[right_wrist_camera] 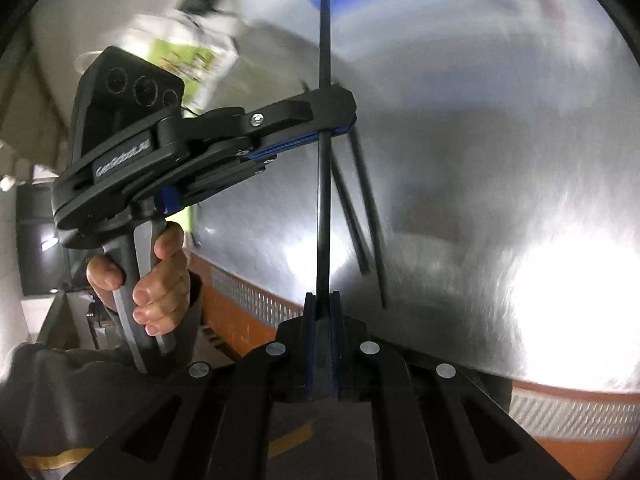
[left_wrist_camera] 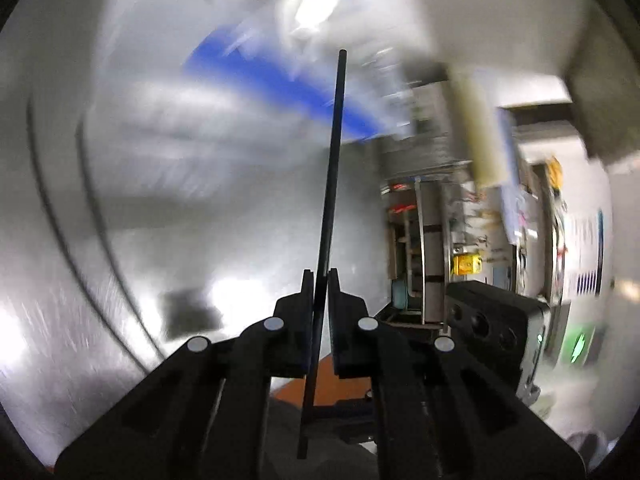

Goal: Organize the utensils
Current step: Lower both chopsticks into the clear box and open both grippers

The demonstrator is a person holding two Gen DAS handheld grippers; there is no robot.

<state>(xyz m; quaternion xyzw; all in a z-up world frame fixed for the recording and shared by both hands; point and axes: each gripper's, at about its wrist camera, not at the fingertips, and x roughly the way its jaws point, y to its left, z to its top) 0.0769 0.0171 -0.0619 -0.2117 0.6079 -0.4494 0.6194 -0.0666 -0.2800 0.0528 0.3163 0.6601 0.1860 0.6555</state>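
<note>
While the left claw pinches one black chopstick, the right claw (jaws narrow) clamps its end.

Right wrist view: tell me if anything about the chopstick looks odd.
One black chopstick is clamped by both grippers at once: the right gripper at its lower end, the left gripper midway. More chopsticks lie loose on the steel table.

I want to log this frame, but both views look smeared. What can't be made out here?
- Left wrist view: the blue band and shelves are motion-blurred.
- Right wrist view: the black stick, gripped by both the left hand-held gripper and right hand-held gripper, is cut off by the top edge.
- Right wrist view: the green-printed item is blurred.
</note>
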